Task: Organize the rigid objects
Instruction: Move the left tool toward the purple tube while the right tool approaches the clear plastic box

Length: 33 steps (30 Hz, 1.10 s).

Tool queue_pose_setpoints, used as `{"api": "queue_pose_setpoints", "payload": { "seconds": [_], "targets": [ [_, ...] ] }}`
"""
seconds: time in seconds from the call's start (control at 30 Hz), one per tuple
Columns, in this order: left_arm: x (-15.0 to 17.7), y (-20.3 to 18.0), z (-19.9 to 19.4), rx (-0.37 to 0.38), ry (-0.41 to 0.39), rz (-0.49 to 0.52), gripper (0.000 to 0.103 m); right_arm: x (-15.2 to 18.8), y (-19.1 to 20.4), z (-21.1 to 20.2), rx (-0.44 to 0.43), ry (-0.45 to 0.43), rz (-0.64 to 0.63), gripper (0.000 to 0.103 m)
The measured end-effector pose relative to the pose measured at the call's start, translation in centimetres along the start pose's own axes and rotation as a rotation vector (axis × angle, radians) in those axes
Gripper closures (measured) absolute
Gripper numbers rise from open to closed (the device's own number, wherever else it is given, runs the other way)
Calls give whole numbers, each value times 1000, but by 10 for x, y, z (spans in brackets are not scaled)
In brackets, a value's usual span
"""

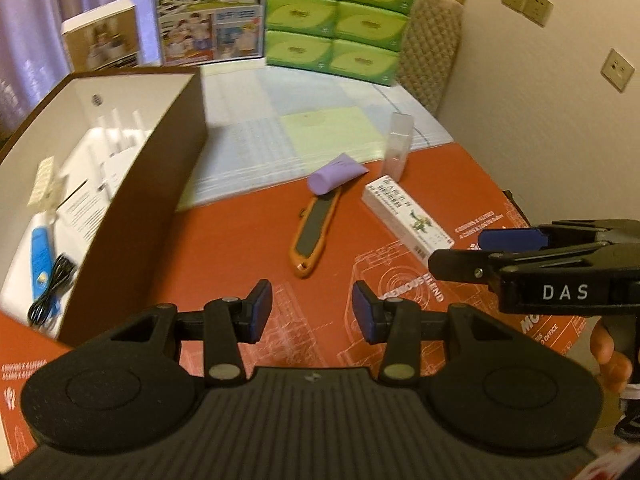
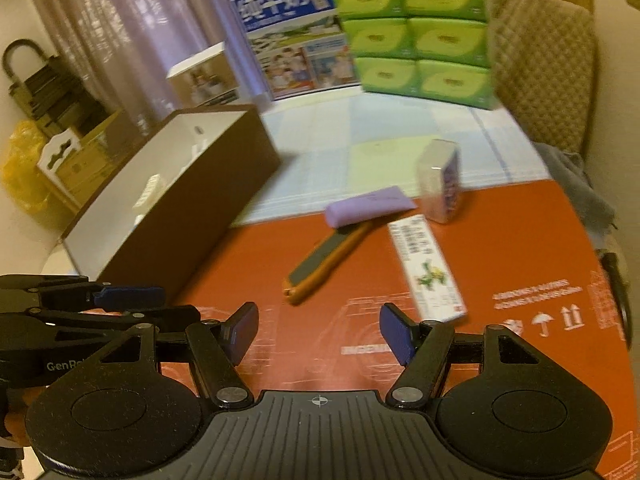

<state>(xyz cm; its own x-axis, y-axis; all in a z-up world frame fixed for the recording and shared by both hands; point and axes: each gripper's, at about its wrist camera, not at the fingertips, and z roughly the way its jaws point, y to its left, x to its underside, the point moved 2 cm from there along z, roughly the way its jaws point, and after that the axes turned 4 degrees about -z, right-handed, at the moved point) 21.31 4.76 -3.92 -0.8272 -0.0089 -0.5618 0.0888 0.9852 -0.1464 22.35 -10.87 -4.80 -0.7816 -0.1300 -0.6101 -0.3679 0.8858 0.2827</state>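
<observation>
Where the left wrist view looks down, the left tool (image 1: 312, 312) hangs over the red printed cardboard (image 1: 248, 240) that covers the near part of the table, its blue pads apart with nothing between them. Ahead lies an orange utility knife (image 1: 314, 236), and a purple tube (image 1: 335, 174) rests across its far end. Just right of them lies a white carton (image 1: 408, 216) with a green plant picture, and beyond it a clear plastic case (image 1: 396, 146) stands upright. To the left sits an open brown box (image 1: 152, 200) holding a blue device (image 1: 42, 256), a coiled black cable (image 1: 52, 292) and white items. The right tool (image 1: 472, 254) reaches in from the right edge, marked "DAS", with fingers (image 1: 608, 354) of a hand below it. A stack of green tissue packs (image 1: 340, 20) and a blue milk carton box (image 1: 210, 12) stand at the far end.

From the right wrist view, the right tool (image 2: 318, 330) is released too, pads wide and empty above the red cardboard (image 2: 500, 248). The knife (image 2: 324, 260), tube (image 2: 368, 204), white carton (image 2: 428, 268) and clear case (image 2: 440, 180) lie ahead unobstructed; the brown box (image 2: 192, 216) sits left. The left tool (image 2: 132, 304) shows at the left edge, lettered "GenRo", the rest hidden. Blur makes the carton's print unreadable.
</observation>
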Motion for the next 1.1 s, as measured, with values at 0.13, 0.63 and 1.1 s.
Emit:
{"api": "queue_pose_setpoints", "payload": {
  "seconds": [0.13, 0.63, 1.1],
  "targets": [
    [-11, -13, 13, 6, -5, 41, 63, -1, -16, -2, 37, -8, 13, 39],
    [-55, -32, 73, 19, -25, 147, 63, -22, -60, 16, 106, -32, 25, 39],
    [-90, -40, 147, 34, 32, 274, 63, -51, -87, 57, 138, -41, 10, 39]
  ]
}}
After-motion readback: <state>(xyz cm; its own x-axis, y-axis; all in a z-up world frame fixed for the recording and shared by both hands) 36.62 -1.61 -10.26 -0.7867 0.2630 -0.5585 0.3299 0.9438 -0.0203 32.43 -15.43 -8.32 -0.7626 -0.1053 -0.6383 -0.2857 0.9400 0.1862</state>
